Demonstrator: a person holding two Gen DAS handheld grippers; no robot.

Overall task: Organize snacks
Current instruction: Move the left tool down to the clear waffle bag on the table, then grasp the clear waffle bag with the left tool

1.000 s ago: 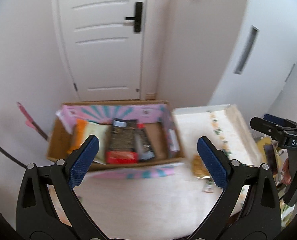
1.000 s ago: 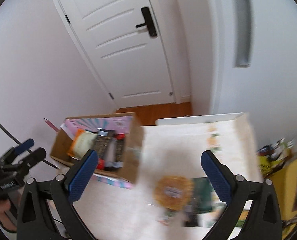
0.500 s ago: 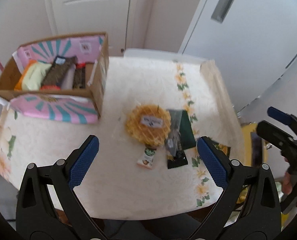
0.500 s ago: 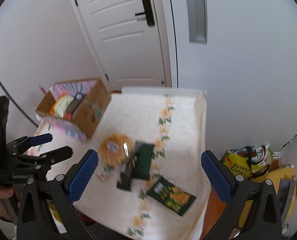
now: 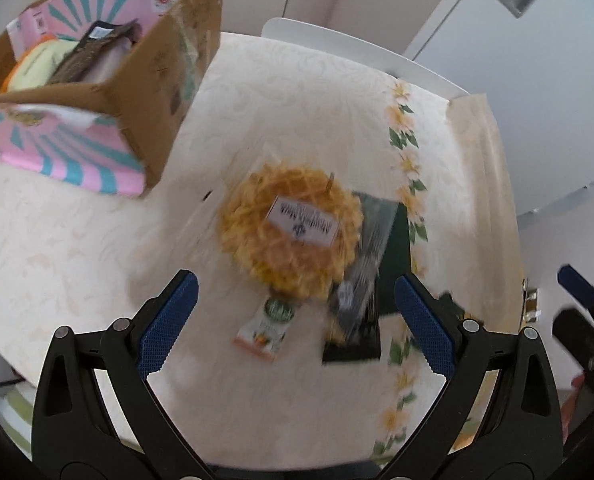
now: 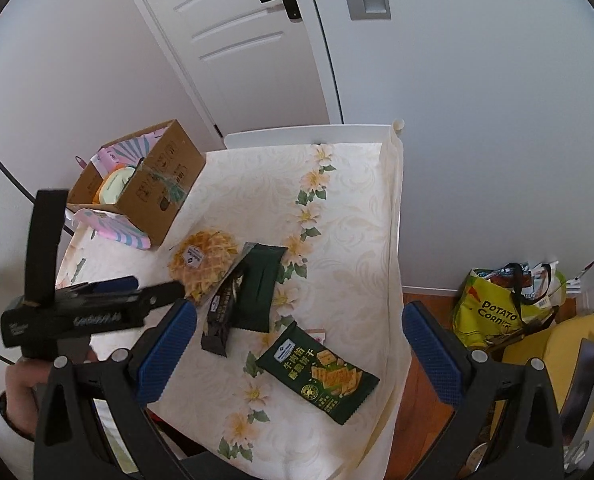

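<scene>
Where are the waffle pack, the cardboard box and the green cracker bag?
waffle pack [image 5: 293, 224]: left wrist view, on its white label.
cardboard box [image 6: 165, 184]: right wrist view, on its brown side wall.
green cracker bag [image 6: 317, 372]: right wrist view, middle of its printed front.

Each claw, the left claw [image 5: 295, 322] and the right claw [image 6: 299, 350], has black triangular-cutout arms joined by silver rivets and tipped with blue, dimpled pads [image 5: 169, 320], while the bare-skinned left hand [image 6: 25, 380] in a white cuff wraps a black, white-lettered handle.
</scene>
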